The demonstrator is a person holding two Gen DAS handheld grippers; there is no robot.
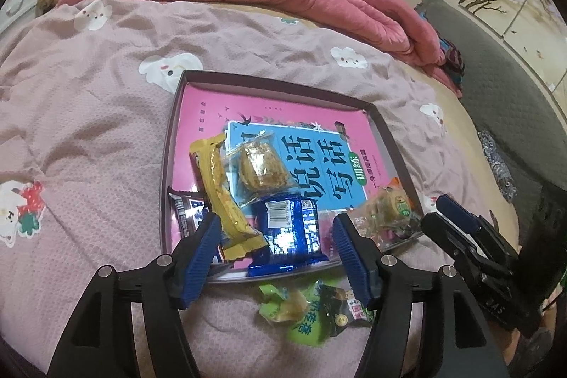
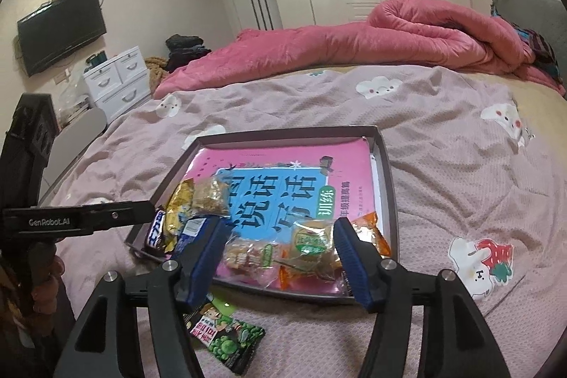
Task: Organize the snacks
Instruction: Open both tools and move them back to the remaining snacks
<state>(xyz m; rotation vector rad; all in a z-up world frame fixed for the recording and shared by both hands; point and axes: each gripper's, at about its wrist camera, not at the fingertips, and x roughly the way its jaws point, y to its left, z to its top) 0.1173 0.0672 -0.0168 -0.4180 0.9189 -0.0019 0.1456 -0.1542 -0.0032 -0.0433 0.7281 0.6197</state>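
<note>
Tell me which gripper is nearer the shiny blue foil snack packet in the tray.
Left. The left gripper hangs open right over the blue foil packet; the right gripper is open further right, over clear-wrapped snacks.

glossy foil blue snack pack [image 1: 287, 229], matt cloth sheet [image 1: 88, 116].

Both wrist views look down, near, sharing the tray [image 1: 381, 130].
</note>
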